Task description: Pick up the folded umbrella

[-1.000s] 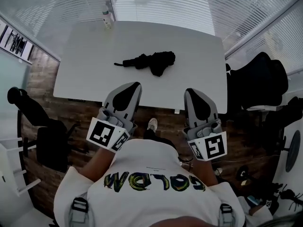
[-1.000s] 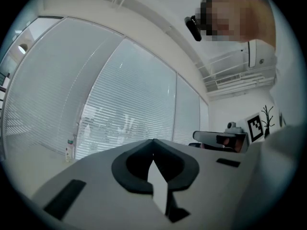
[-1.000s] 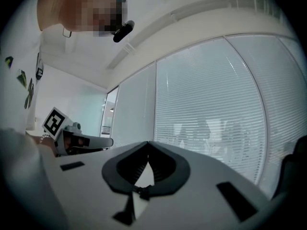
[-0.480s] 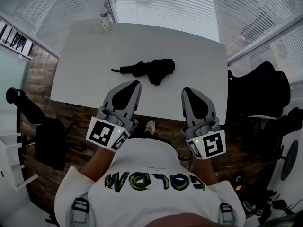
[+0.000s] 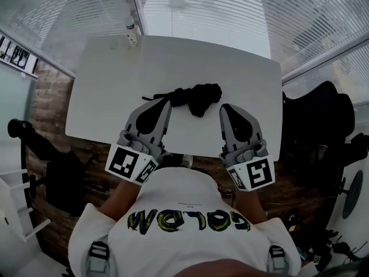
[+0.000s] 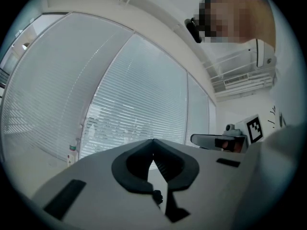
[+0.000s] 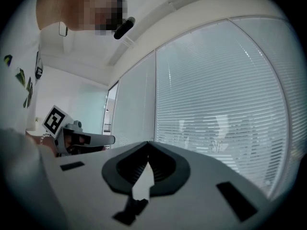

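We see slatted window blinds [image 5: 202,10] filling the far side of the room. Below them stands the white table [image 5: 115,79] on a wooden floor [image 5: 49,97]. A black office chair [image 5: 314,114] sits off the table's right end, and a darker chair [image 5: 52,166] stands by its left corner.

We hold both grippers level over the table's near edge, side by side and apart. The left gripper [image 5: 166,103] has its jaws together, the tips meeting with nothing between them, as its own view shows [image 6: 153,140]. The right gripper [image 5: 225,107] is likewise closed and empty [image 7: 147,143].

The folded umbrella [image 5: 193,97] lies flat on the table, in the middle of its near half, just beyond the two gripper tips and between them. Its bunched black fabric is toward the right and its slim end points left, close to the left gripper's tip. We cannot tell whether they touch.

A small bottle [image 5: 132,30] stands upright at the table's far left corner, well apart from the umbrella.
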`<state>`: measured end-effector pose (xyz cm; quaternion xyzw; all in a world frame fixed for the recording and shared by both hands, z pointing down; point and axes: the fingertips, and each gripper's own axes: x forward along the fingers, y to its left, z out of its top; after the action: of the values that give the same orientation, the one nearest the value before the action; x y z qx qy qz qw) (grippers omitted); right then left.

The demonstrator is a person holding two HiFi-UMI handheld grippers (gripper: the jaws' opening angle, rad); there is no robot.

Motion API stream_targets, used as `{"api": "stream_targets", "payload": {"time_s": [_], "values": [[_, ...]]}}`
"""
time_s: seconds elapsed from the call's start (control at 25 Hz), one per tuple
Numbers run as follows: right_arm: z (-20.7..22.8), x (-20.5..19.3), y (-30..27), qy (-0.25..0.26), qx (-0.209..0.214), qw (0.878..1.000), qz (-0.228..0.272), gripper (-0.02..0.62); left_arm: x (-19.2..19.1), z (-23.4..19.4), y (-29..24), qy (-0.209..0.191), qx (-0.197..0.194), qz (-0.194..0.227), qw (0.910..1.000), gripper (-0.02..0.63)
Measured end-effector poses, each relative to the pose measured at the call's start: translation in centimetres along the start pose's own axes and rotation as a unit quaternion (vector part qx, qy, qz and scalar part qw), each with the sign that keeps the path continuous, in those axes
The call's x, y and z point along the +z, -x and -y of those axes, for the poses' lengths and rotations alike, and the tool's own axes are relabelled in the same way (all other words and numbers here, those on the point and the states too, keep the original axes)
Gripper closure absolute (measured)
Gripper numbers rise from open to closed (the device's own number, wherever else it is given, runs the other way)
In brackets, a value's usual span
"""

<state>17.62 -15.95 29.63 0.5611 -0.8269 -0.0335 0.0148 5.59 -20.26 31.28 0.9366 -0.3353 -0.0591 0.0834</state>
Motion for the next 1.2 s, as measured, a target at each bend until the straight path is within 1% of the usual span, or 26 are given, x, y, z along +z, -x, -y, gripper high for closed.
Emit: {"api": "stream_targets", "payload": {"time_s": [0.2,0.48,0.6,0.68,0.84,1.0,1.04,1.2], "values": [[-1.6,0.7,-4.2,0.015,0.002,1.0,0.006,0.584,0.8,-3.8,-0.1,0.003,-0.007,0.003,1.0,0.595],[-2.8,-0.2,-7.6,0.025,-0.005,1.0,-0.002,0.583,0.6,-7.7,0.0,0.007,-0.016,-0.003,0.9998,0.595],[-3.3,-1.3,-8.9,0.053,0.005,0.998,-0.029,0.573,0.3,-8.5,-0.2,0.008,-0.02,-0.008,0.9997,0.595],[-3.6,-2.6,-9.8,0.083,0.018,0.995,-0.057,0.55,0.0,-8.9,-0.4,0.01,-0.019,-0.011,0.9997,0.595],[-4.2,-6.2,-11.2,0.132,0.057,0.982,-0.125,0.503,-0.5,-9.6,-0.4,0.019,-0.011,-0.015,0.9996,0.595],[-4.4,-10.4,-13.2,0.157,0.088,0.968,-0.176,0.468,-1.1,-10.4,-0.5,0.022,-0.006,-0.021,0.9995,0.595],[-4.3,-11.6,-13.7,0.167,0.097,0.962,-0.193,0.458,-1.2,-10.6,-0.5,0.022,-0.005,-0.022,0.9995,0.595],[-4.8,-16.4,-14.9,0.208,0.147,0.93,-0.263,0.403,-1.5,-10.8,-0.6,0.022,-0.005,-0.023,0.9995,0.595]]}}
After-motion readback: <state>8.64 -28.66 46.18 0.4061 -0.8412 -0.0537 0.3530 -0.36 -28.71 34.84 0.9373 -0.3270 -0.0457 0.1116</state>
